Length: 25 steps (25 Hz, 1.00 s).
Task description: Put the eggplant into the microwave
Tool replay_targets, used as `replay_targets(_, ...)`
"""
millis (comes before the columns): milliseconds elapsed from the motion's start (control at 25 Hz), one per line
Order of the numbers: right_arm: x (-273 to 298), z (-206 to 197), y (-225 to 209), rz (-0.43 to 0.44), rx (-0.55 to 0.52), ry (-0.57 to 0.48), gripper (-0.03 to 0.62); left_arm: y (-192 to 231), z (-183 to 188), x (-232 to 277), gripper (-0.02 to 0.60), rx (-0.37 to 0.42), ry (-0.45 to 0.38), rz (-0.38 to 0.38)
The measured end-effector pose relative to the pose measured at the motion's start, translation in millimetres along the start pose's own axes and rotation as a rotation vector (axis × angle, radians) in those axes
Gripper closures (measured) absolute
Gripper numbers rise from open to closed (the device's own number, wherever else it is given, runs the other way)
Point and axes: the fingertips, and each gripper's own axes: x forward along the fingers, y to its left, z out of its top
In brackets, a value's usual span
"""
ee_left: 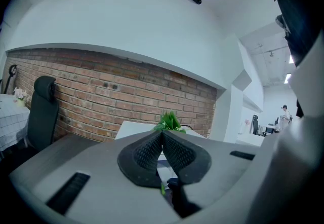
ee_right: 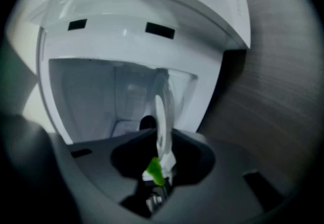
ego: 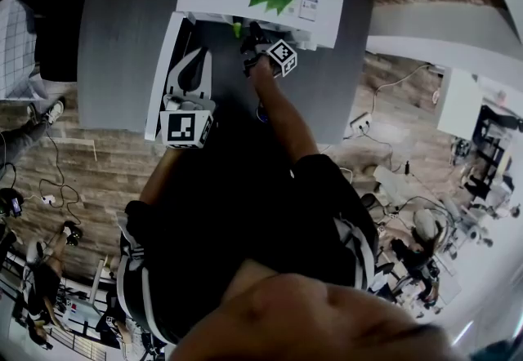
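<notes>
Right gripper view shows the right tongs (ee_right: 162,142) released, both jaws standing apart at the mouth of the white microwave (ee_right: 126,40). Between the jaws lies the eggplant (ee_right: 153,171), in the microwave's opening. Only its bright green stem end is clear, and the dark body is hard to separate from the black pads. A pale, shiny upright shape just behind the stem cannot be identified. The chamber behind is smooth, white and box-shaped.

Left gripper view shows the left tongs (ee_left: 162,139) clenched. Their ribbed black pads (ee_left: 147,152) meet at the tips and hold nothing. Beyond them a leafy green plant (ee_left: 169,121) stands on the microwave's flat top, with a red brick wall (ee_left: 101,101) behind.

In the head view the left tongs are beside the open door (ego: 161,82). The person's arm covers part of the grey table (ego: 122,41).
</notes>
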Motion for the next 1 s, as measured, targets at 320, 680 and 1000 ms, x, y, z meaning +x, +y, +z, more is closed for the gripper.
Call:
replay_targets(320,-6,-5,12,-0.061,-0.310,0.072,0.459,-2,5,-2,0.546,0.006,-0.018,-0.009)
replay_targets(680,-25,-10,16,-0.211,-0.890,0.156,0.459,-1,5,-2,0.546,0.004,-0.015,-0.008)
replay_targets(1000,-23,-24,16,-0.296,-1.133,0.223,0.552,-2,0,1,0.546,0.003,-0.002,-0.015)
